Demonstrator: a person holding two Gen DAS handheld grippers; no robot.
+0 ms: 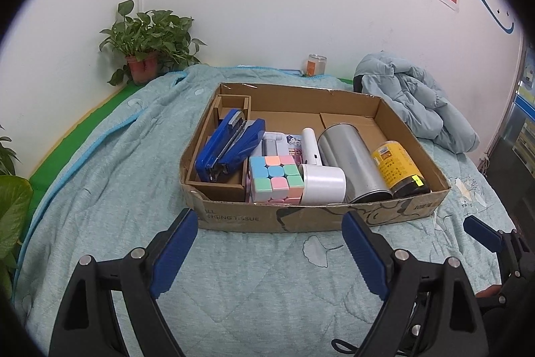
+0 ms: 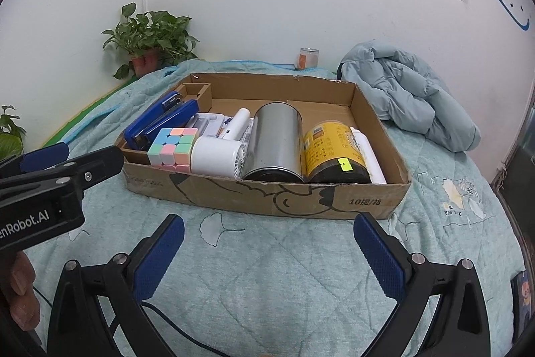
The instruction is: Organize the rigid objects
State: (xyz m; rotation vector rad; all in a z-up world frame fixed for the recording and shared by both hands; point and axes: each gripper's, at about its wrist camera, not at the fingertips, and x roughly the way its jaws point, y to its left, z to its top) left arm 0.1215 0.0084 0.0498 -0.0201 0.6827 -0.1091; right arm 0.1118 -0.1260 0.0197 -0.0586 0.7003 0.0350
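1. While both grippers hang over the pale teal quilted blanket (image 1: 100,189), a shallow brown cardboard tray (image 1: 234,218) sits on it just ahead of them, its near wall printed with a black cartoon outline.
2. Left gripper (image 1: 271,243): its blue-padded fingers (image 1: 174,253) stand wide apart with nothing between them, short of the tray's near wall.
3. Right gripper (image 2: 269,253): its blue-padded fingers (image 2: 158,256) are likewise spread wide and empty, above the blanket near the tray's front edge.
4. In the tray's left side, a narrow cardboard divider box (image 1: 214,183) holds a large blue stapler (image 1: 230,149), which leans with its front end raised.
5. A pastel-coloured puzzle cube (image 1: 276,178) rests against the near wall, just right of the divider.
6. Touching the cube's right side lies a white cylindrical handheld device (image 1: 326,184), with a slim white handle (image 1: 309,143) reaching toward the tray's back.
7. A silver metal canister (image 1: 351,163) lies on its side next to it, then a yellow-labelled jar with a dark base (image 1: 399,168) in the near right corner.
8. From the right wrist view, a white tube (image 2: 367,156) lies between that jar and the tray's right wall.
9. Beyond the tray, a potted green plant (image 1: 147,52) stands at the blanket's far left corner, a small orange-labelled jar (image 1: 316,64) at the far edge, and a crumpled light blue padded jacket (image 1: 411,96) toward the far right.
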